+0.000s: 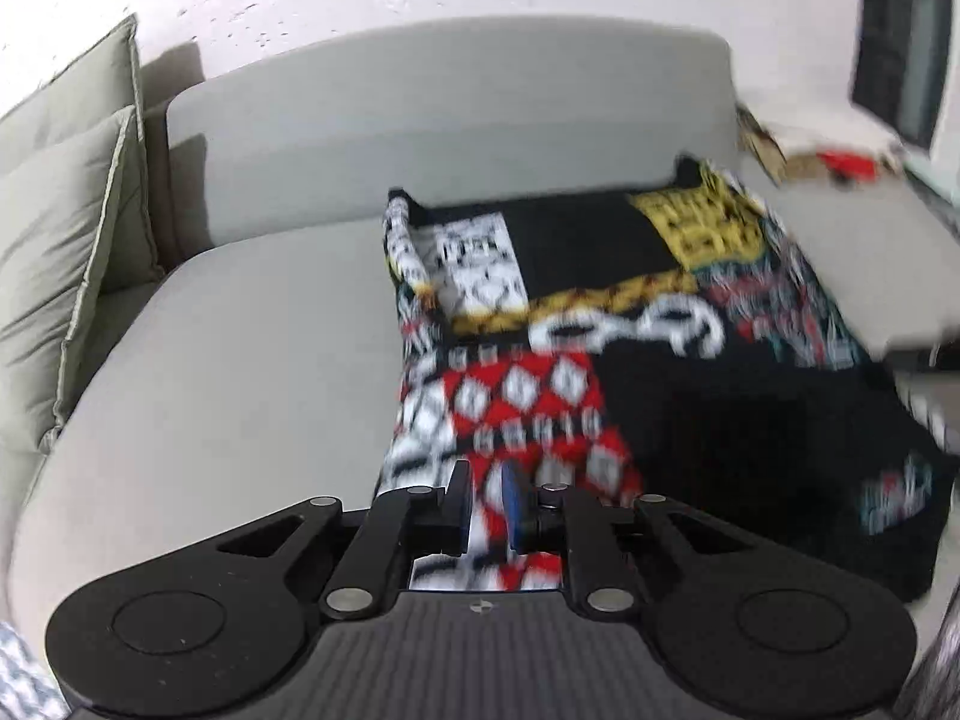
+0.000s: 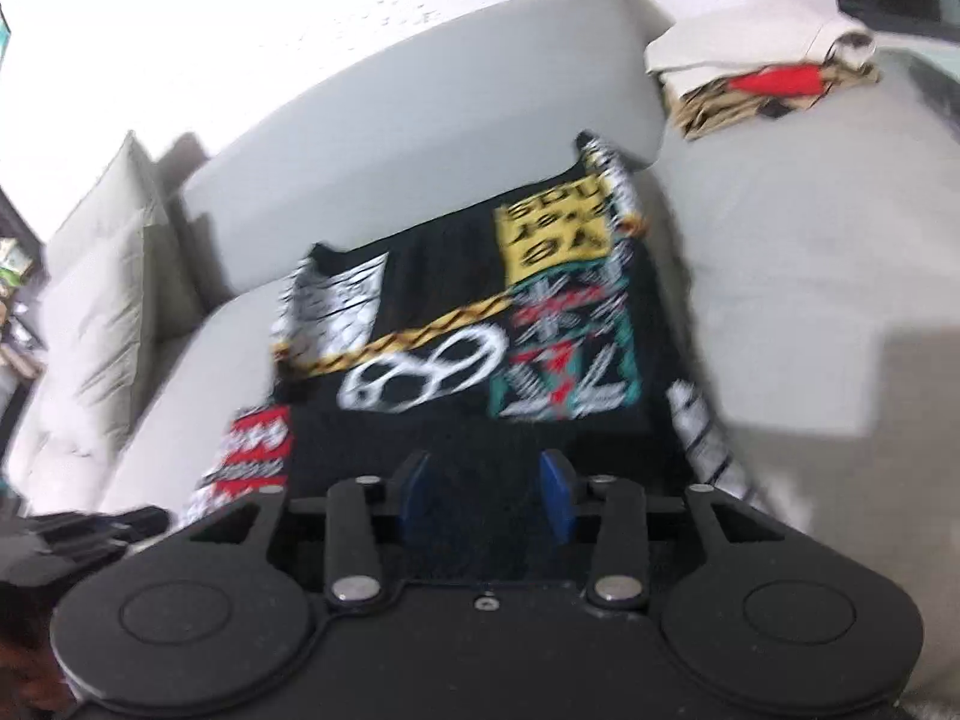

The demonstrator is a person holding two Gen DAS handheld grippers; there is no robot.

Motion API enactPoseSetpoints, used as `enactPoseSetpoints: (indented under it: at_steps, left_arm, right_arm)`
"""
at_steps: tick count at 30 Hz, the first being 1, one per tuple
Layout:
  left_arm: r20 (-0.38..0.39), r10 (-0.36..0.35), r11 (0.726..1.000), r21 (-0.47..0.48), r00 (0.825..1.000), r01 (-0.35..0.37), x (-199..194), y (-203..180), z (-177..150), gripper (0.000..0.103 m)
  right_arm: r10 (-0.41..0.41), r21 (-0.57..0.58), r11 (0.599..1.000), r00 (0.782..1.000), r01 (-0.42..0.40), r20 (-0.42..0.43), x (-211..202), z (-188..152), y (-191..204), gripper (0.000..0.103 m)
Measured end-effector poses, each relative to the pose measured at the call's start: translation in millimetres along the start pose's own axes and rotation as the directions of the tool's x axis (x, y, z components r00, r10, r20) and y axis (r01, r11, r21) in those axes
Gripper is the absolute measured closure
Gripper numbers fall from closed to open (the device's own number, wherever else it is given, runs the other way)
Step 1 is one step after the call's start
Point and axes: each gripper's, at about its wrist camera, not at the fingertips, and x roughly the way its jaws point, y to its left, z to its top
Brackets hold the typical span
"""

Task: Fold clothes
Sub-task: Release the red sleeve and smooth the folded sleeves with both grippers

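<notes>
A black patterned garment (image 1: pixel 630 312) with red, white, yellow and teal prints lies spread on a grey sofa seat (image 1: pixel 240 348). My left gripper (image 1: pixel 486 501) sits over its near left edge, jaws nearly closed with a narrow gap; red and white fabric shows between them, so it looks shut on the edge. In the right wrist view the same garment (image 2: pixel 456 324) lies ahead. My right gripper (image 2: pixel 487 495) is open, its blue pads wide apart above the garment's black near part. Both views are blurred.
Grey cushions (image 1: pixel 66 240) lean at the sofa's left end. The sofa backrest (image 2: pixel 420 138) runs behind the garment. A folded pile of clothes (image 2: pixel 774 90) with a red patch lies at the far right. A dark window frame (image 1: pixel 900 42) is at top right.
</notes>
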Motion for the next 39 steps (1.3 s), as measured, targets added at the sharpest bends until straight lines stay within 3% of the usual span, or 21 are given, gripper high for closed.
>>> enactPoseSetpoints:
  at_steps: [3, 9, 13, 17, 21, 22, 23, 27, 30, 33, 36, 39]
  left_arm:
    - [0.012, 0.009, 0.999, -0.034, 1.0, -0.009, 25, 2, 19, 0.089]
    - [-0.098, 0.034, 0.999, -0.021, 0.995, -0.036, 100, 1, 13, 0.093]
    - [-0.133, 0.058, 0.998, 0.047, 0.989, -0.053, 113, -11, 10, 0.097]
    - [-0.118, 0.093, 0.991, 0.102, 0.989, -0.081, 98, -17, 18, 0.098]
    - [-0.044, 0.087, 0.993, 0.085, 0.995, -0.083, 49, -14, 10, 0.074]
    - [-0.03, 0.088, 0.993, 0.083, 0.996, -0.086, 33, -12, 5, 0.074]
    - [-0.025, 0.091, 0.993, 0.08, 0.996, -0.089, 20, -9, -1, 0.074]
    - [-0.124, 0.111, 0.993, 0.055, 0.986, -0.105, 6, 2, -28, 0.077]
    - [-0.187, 0.107, 0.994, 0.043, 0.977, -0.101, 24, 2, -41, 0.081]
    - [-0.213, 0.12, 0.992, 0.053, 0.97, -0.111, 34, -3, -42, 0.083]
    - [-0.198, 0.117, 0.993, 0.043, 0.973, -0.11, 18, -2, -36, 0.083]
    - [-0.126, 0.097, 0.995, 0.006, 0.987, -0.097, -6, 2, -28, 0.083]
  right_arm:
    - [-0.019, 0.002, 1.0, 1.0, 0.019, 0.008, 18, 13, -2, 0.085]
    - [-0.052, -0.068, 0.996, 0.998, 0.05, -0.03, 70, 11, 11, 0.086]
    - [-0.086, -0.089, 0.993, 0.995, 0.081, -0.045, 95, 3, 7, 0.088]
    - [-0.091, -0.081, 0.993, 0.993, 0.085, -0.079, 93, 15, 9, 0.088]
    - [-0.015, -0.014, 1.0, 0.999, 0.014, -0.042, 45, 16, 2, 0.084]
    - [-0.001, -0.012, 1.0, 1.0, 0.001, -0.025, 29, 13, -1, 0.084]
    - [-0.006, -0.026, 1.0, 1.0, 0.005, -0.026, 17, 10, -2, 0.082]
    - [-0.085, -0.055, 0.995, 0.992, 0.08, -0.092, -6, -7, -15, 0.081]
    - [-0.159, -0.054, 0.987, 0.977, 0.153, -0.144, 12, -17, -27, 0.082]
    - [-0.183, -0.065, 0.982, 0.971, 0.175, -0.154, 31, -23, -32, 0.082]
    - [-0.205, -0.087, 0.977, 0.964, 0.193, -0.167, 21, -18, -23, 0.082]
    - [-0.167, -0.074, 0.985, 0.976, 0.158, -0.137, -1, -12, -20, 0.082]
